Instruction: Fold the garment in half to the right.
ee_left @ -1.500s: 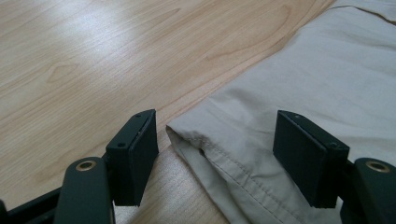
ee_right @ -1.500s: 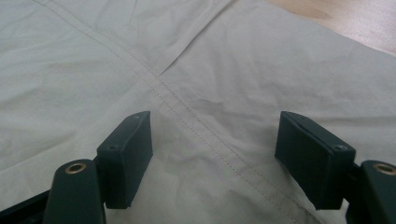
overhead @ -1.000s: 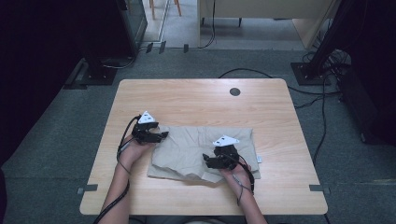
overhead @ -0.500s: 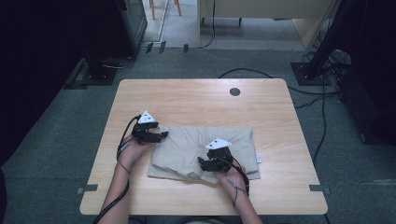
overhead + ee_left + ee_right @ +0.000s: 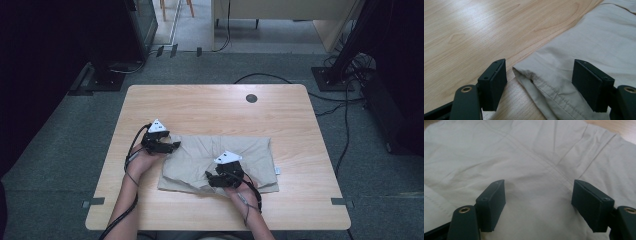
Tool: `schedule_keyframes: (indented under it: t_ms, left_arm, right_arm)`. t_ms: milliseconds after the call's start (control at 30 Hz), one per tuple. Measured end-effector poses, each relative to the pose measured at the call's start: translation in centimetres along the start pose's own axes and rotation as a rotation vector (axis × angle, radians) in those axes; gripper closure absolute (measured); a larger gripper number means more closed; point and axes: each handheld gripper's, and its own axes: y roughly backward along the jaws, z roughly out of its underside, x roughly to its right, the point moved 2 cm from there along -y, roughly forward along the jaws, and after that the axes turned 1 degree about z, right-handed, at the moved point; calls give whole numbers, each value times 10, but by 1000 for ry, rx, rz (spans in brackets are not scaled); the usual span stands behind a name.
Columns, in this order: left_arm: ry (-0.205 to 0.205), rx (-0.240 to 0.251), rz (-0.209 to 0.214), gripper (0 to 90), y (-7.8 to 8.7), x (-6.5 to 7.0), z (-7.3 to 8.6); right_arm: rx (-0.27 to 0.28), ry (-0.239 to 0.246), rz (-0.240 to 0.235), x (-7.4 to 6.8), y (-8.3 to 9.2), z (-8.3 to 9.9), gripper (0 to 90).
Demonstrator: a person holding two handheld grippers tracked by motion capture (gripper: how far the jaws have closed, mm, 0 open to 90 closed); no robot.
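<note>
The high view looks steeply down on the pale wooden bench (image 5: 200,107); both gripper views sit close above the beige folded cloth (image 5: 250,150), which all share.

A beige garment (image 5: 250,152) is spread flat on the near half of a light wooden table (image 5: 200,107), whose far edge is marked by a dark round hole (image 5: 251,98).
</note>
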Motion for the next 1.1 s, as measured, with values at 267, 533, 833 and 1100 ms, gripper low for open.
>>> schedule_keyframes:
  t_ms: [267, 533, 833, 1100]
  left_arm:
    - [21, 5, 22, 280, 2, -2, 1]
    - [20, 5, 22, 280, 2, -2, 1]
    - [18, 5, 23, 280, 2, -2, 1]
    - [10, 4, 21, 281, 2, -1, 1]
  right_arm:
    - [-27, 50, 33, -5, -3, 2, 268]
    - [19, 14, -1, -10, 3, -7, 268]
    - [-5, 45, -12, -22, -6, -6, 268]
    - [-5, 35, -3, -24, -7, -4, 268]
